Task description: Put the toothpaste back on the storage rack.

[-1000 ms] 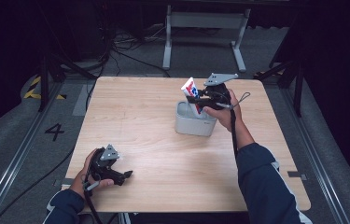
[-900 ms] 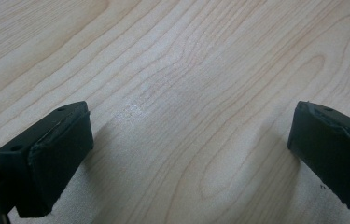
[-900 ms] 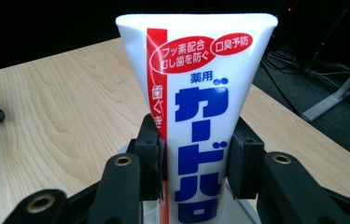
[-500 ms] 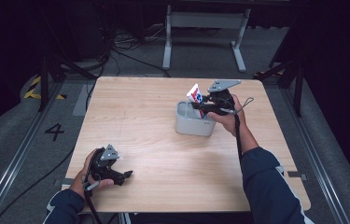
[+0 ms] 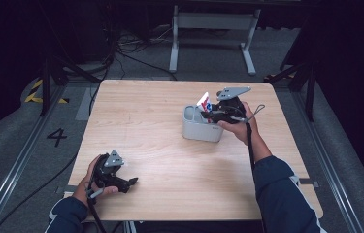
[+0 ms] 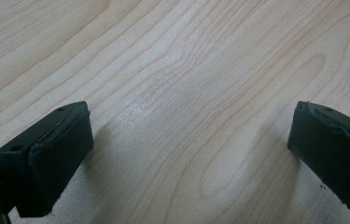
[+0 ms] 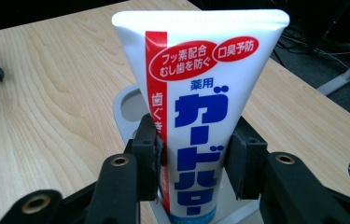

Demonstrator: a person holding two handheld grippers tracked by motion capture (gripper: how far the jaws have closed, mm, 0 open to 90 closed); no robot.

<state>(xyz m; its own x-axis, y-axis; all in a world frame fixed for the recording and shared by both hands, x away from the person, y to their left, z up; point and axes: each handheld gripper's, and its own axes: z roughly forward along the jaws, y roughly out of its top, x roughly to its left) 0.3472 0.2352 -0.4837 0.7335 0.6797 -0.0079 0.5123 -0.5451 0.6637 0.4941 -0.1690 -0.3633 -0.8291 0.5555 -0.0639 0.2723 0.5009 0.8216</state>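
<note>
While clamping a glossy toothpaste tube (image 7: pixel 196 107), the right gripper (image 7: pixel 193 154) hovers over a grey holder (image 5: pixel 201 128).

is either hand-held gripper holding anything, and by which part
The right hand-held gripper clamps the toothpaste tube across its lower body, above the grey holder. The left hand-held gripper is open, holding nothing.

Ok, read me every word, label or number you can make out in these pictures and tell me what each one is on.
"フッ素配合 むし歯を防ぐ": red oval on the toothpaste tube.
"口臭予防": smaller red oval beside it.
"薬用": blue, under the ovals.
"ガードハロー": large blue letters down the tube.
"歯ぐき": white on the red stripe; the rest is hidden by a jaw.
"4": on the floor left of the table.
</note>
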